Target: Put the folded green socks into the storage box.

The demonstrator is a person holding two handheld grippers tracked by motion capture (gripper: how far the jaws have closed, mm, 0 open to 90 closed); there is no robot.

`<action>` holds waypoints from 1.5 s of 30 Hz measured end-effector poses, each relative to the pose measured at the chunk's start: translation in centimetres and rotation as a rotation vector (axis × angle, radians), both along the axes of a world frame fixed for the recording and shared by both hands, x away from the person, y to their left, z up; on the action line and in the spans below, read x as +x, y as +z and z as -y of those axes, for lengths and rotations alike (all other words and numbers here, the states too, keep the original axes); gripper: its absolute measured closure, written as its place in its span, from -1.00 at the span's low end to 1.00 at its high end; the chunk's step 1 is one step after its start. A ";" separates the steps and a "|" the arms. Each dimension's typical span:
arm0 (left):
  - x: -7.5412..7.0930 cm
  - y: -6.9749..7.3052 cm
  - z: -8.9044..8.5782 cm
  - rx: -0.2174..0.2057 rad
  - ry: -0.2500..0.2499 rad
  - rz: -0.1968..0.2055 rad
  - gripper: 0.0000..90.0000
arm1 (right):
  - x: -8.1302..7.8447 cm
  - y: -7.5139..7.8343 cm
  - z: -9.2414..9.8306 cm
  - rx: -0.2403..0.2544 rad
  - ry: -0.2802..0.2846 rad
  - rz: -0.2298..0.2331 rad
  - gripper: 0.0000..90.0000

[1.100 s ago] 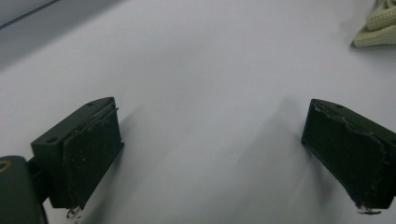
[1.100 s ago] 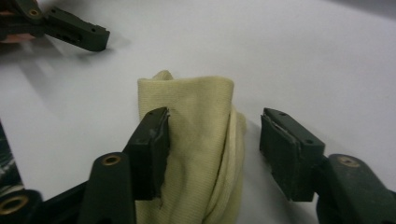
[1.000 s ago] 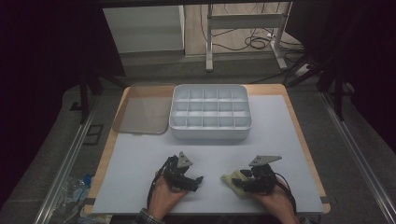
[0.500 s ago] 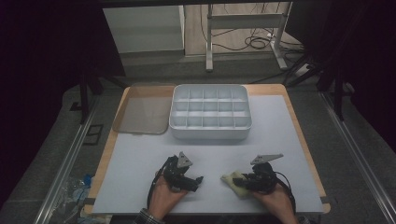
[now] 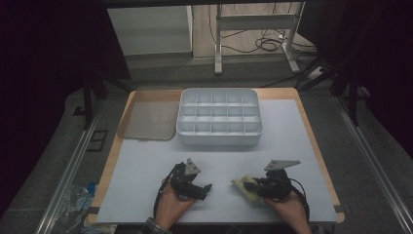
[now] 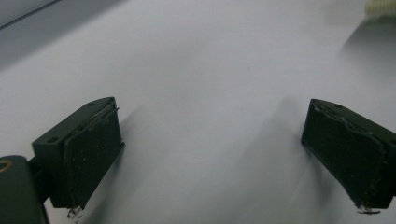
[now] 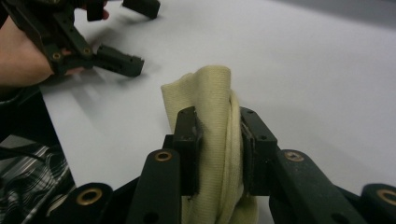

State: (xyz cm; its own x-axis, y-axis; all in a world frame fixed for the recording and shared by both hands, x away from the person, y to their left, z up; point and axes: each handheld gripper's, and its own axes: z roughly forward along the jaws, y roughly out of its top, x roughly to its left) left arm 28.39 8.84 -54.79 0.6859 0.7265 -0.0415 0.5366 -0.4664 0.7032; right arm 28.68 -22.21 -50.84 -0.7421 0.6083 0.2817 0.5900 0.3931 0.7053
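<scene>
A pale yellow cloth stands bunched up between the jaws of my right gripper. The jaws have just been closing and now pinch its folds. In the high view this right gripper lies low on the white mat near the front edge, with the cloth sticking out to its left. My left gripper rests on the mat a short way to the left, pointing toward the cloth. Its jaws stand wide apart over bare mat in the left gripper view. The right gripper view shows the left gripper open too.
A white compartment box sits at the back middle of the mat. A flat grey lid lies to its left. The wooden table edge frames the mat. A metal stand and cables stand beyond the table.
The right gripper's jaws have drawn together on the cloth, gathering it into a narrower bunch. Both hands stay almost where they were.
</scene>
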 end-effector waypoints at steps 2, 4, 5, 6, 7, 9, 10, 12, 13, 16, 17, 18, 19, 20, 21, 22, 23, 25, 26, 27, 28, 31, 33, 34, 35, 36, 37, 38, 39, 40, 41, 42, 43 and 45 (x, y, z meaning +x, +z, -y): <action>0.0 0.0 0.0 0.000 0.000 0.000 -0.89 | 0.1 0.3 0.1 0.000 -0.002 0.015 0.59; 0.0 0.0 0.0 0.000 0.000 -0.001 -0.89 | 0.2 0.5 0.1 -0.002 -0.004 0.031 0.59; 0.0 0.0 0.0 -0.001 0.000 -0.001 -0.89 | 0.3 0.6 0.2 -0.004 -0.004 0.044 0.58; 0.0 0.0 0.0 -0.001 0.000 -0.001 -0.89 | 0.3 0.7 0.2 -0.002 -0.006 0.053 0.58; 0.0 0.0 0.0 -0.001 0.000 -0.001 -0.89 | 0.3 0.8 0.3 -0.001 -0.007 0.065 0.58; 0.0 0.0 0.0 -0.001 0.000 -0.001 -0.89 | 0.4 1.0 0.3 -0.003 -0.012 0.086 0.58; 0.0 0.0 0.0 -0.001 0.000 -0.001 -0.89 | 0.4 1.1 0.4 -0.004 -0.014 0.096 0.58; 0.0 0.0 0.0 -0.001 0.000 -0.001 -0.89 | 0.5 1.3 0.4 -0.006 -0.013 0.110 0.58; 0.0 0.0 0.0 -0.001 0.000 -0.001 -0.89 | 0.5 1.4 0.4 -0.008 -0.020 0.118 0.58; 0.0 0.0 0.0 -0.001 0.000 -0.001 -0.89 | 0.7 1.8 0.4 -0.012 -0.028 0.148 0.58; 0.0 0.0 0.0 -0.001 0.000 -0.001 -0.89 | 0.8 1.9 0.4 -0.014 -0.031 0.158 0.58; 0.0 0.0 0.0 -0.001 0.000 -0.001 -0.89 | 0.9 2.0 0.4 -0.015 -0.035 0.164 0.58; 0.0 0.0 0.0 -0.001 0.000 0.000 -0.89 | 1.0 2.1 0.4 -0.014 -0.038 0.174 0.58; 0.0 0.0 0.0 -0.001 0.000 0.000 -0.89 | 1.1 2.3 0.4 -0.012 -0.042 0.183 0.58; 0.0 0.0 0.0 -0.002 0.002 0.000 -0.89 | 1.2 2.3 0.3 -0.010 -0.044 0.188 0.58; 0.0 0.0 0.0 -0.002 0.002 0.000 -0.89 | 1.3 2.5 0.3 -0.010 -0.049 0.194 0.58; 0.0 0.0 0.0 -0.002 0.002 0.000 -0.89 | 1.4 2.6 0.3 -0.012 -0.052 0.204 0.58; 0.0 0.0 0.0 -0.002 0.002 0.001 -0.89 | 1.5 2.8 0.2 -0.013 -0.058 0.215 0.58; 0.0 0.0 0.0 -0.002 0.002 0.001 -0.89 | 1.6 2.9 0.2 -0.014 -0.059 0.224 0.58; 0.0 0.0 0.0 -0.003 0.002 0.001 -0.89 | 1.7 3.1 0.1 -0.013 -0.060 0.231 0.58; 0.0 0.0 0.0 -0.002 0.002 0.001 -0.89 | 1.8 3.1 0.1 -0.013 -0.061 0.234 0.58; 0.0 0.0 0.0 -0.002 0.002 0.001 -0.89 | 2.1 3.5 0.0 -0.012 -0.065 0.249 0.58; 0.0 0.0 0.0 -0.003 0.002 0.001 -0.89 | 2.3 3.6 0.0 -0.014 -0.069 0.256 0.58; 0.0 0.0 0.0 -0.003 0.002 0.001 -0.89 | 2.4 3.7 -0.1 -0.012 -0.071 0.261 0.58; 0.0 0.0 0.0 -0.003 0.003 0.000 -0.89 | 2.5 3.7 -0.1 -0.015 -0.073 0.261 0.58; 0.0 0.0 0.0 -0.003 0.003 0.001 -0.89 | 2.7 3.8 0.0 -0.015 -0.077 0.265 0.58; 0.0 0.0 0.0 -0.003 0.003 0.001 -0.89 | 2.8 3.8 0.0 -0.013 -0.079 0.266 0.58; 0.0 0.0 0.0 -0.003 0.003 0.001 -0.89 | 2.9 3.9 0.0 -0.011 -0.081 0.265 0.58; 0.0 0.0 0.0 -0.003 0.003 0.001 -0.89 | 3.0 3.9 0.0 -0.010 -0.082 0.267 0.58; 0.0 0.0 0.0 -0.003 0.003 0.001 -0.89 | 3.1 4.0 0.1 -0.006 -0.085 0.267 0.58; 0.0 0.0 0.0 -0.003 0.003 0.001 -0.89 | 3.2 4.1 0.1 -0.009 -0.088 0.269 0.58; 0.0 0.0 0.0 -0.003 0.003 0.001 -0.89 | 3.3 4.2 0.1 -0.004 -0.089 0.270 0.58; 0.0 0.0 0.0 -0.002 0.003 0.002 -0.89 | 3.4 4.3 0.1 -0.005 -0.090 0.274 0.58; 0.0 0.0 0.0 -0.001 0.002 0.004 -0.89 | 3.6 4.5 0.1 -0.004 -0.092 0.281 0.58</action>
State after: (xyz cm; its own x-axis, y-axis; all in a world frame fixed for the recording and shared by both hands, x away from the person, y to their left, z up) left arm 28.38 8.87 -54.79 0.6845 0.7279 -0.0396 0.5350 -0.4647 0.7056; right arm 32.26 -22.28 -46.37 -0.7325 0.6772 0.0704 0.4049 0.3502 0.8446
